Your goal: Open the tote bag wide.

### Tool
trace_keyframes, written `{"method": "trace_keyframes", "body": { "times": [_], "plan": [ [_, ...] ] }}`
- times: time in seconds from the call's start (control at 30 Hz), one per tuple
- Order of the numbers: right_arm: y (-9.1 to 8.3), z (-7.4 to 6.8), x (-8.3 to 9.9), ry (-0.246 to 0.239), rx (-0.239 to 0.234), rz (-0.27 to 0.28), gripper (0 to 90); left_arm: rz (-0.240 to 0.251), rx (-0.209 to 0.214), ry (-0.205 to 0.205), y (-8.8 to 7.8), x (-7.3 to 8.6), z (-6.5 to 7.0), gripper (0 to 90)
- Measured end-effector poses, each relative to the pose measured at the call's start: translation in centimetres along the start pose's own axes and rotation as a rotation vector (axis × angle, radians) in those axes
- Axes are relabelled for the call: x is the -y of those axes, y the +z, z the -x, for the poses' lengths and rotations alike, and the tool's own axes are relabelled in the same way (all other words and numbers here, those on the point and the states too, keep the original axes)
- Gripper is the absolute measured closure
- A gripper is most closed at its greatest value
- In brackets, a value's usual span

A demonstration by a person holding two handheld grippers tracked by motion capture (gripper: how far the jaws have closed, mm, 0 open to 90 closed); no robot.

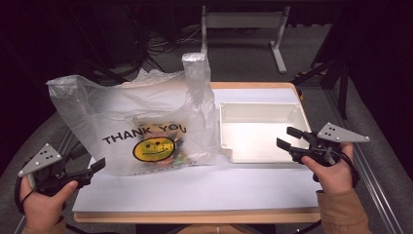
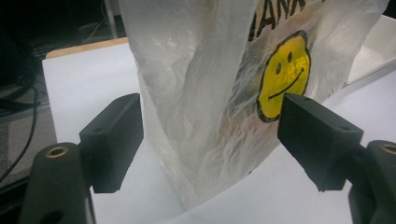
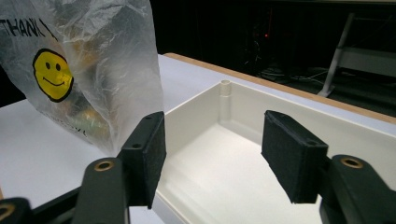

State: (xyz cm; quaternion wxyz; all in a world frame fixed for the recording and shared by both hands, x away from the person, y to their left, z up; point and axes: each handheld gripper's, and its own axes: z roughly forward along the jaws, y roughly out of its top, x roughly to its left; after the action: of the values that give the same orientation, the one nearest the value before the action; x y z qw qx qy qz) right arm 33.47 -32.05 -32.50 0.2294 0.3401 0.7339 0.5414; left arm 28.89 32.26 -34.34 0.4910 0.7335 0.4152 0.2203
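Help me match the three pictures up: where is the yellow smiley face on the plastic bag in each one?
High view: smiley face left of centre, low on the bag.
Left gripper view: upper right, above the right-hand jaw.
Right gripper view: upper left.
Shared landmark: the white tray beside the bag.

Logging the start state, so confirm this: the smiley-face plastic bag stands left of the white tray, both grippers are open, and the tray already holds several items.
One thing is wrong: the white tray holds nothing; the right gripper view shows its floor bare. The rest stands: the plastic bag is left of it, and the left gripper and right gripper are open.
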Motion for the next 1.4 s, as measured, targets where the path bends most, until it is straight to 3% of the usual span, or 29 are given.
{"method": "trace_keyframes", "body": {
  "times": [0.5, 0.97, 1.2, 1.4],
  "plan": [
    [-0.4, -0.6, -0.2, 0.011, -0.005, 0.021, 38.2, 0.031, 0.030, -0.010, -0.5, 0.4, -0.2, 22.4],
    [0.9, -3.0, -1.3, -0.029, -0.076, 0.044, 36.0, 0.047, 0.020, -0.014, -0.7, -0.3, 0.2, 21.3],
    [2.6, -5.0, -2.4, -0.060, -0.141, 0.053, 35.4, 0.056, 0.012, -0.014, -0.5, -1.1, 0.2, 20.6],
    [5.4, -6.7, -3.8, -0.103, -0.187, 0.034, 34.9, 0.067, 0.000, -0.016, 0.0, -2.0, -0.2, 20.2]
  ]
}}
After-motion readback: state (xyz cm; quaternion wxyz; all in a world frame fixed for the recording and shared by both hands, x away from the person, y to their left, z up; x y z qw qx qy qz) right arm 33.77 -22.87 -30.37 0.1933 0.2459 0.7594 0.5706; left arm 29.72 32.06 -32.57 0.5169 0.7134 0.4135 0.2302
